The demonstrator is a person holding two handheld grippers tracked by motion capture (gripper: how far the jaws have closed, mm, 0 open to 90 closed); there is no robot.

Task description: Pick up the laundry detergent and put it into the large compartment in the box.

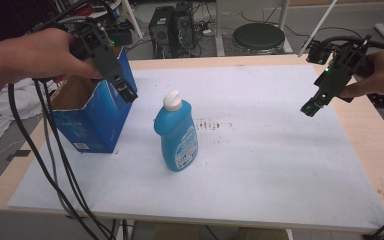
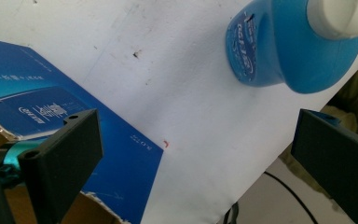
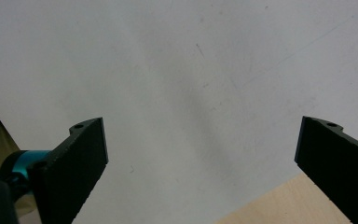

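A: You work at a pale wooden table (image 1: 365, 135) with a white mat (image 1: 280, 165) over most of its top; faint dark specks mark the mat's middle.

B: Beyond your table?

A: Grey floor, two black computer towers (image 1: 172, 25), a round black stool (image 1: 258, 37), loose cables. White cloth (image 1: 0, 112) lies left.

Black tools (image 1: 125, 90) (teal fittings), black cables (image 1: 55, 170)
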